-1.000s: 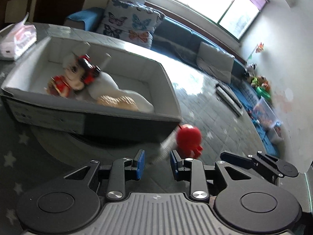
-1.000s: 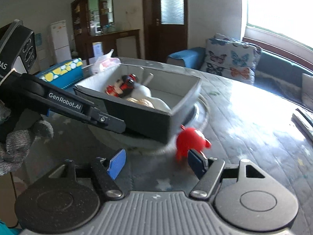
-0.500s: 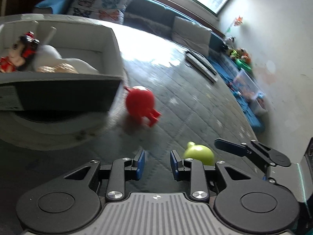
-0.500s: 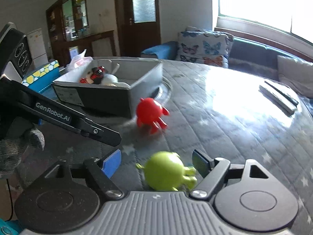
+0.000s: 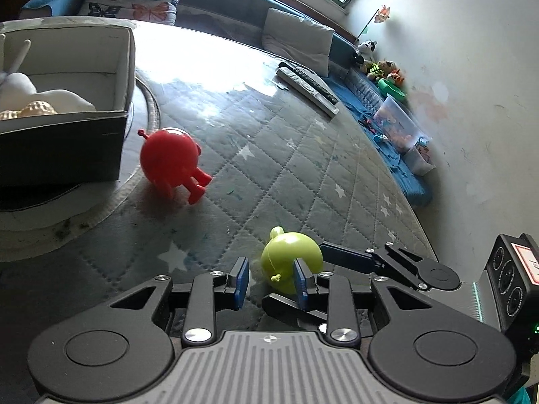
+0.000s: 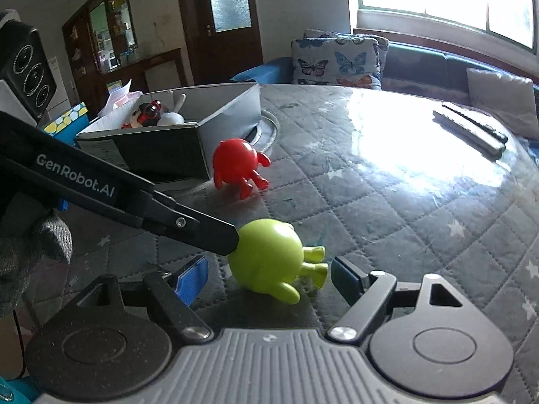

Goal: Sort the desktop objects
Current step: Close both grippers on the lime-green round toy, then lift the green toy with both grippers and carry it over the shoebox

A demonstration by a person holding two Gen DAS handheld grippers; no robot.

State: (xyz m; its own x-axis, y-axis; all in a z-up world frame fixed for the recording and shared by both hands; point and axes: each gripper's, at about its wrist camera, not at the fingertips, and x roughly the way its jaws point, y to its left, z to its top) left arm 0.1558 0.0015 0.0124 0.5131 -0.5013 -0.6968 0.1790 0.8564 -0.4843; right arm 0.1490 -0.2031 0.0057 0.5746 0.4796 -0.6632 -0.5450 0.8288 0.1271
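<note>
A green round toy lies on its side on the quilted table cover, between the fingers of my right gripper, which stands wide open around it without touching. In the left wrist view the green toy sits just ahead of my left gripper, partly behind its right pad; the pads stand a little apart with nothing between them. One left finger reaches the toy's upper left side. A red round toy stands beside the grey box, which holds several toys.
The box rests on a round white disc. Two remote controls lie far right on the table. The table edge curves away on the right. A sofa with a butterfly pillow stands behind.
Both grippers have drawn back from the box and swung right. The green toy has come into view and now lies between my right fingers. The left pads kept the same gap.
</note>
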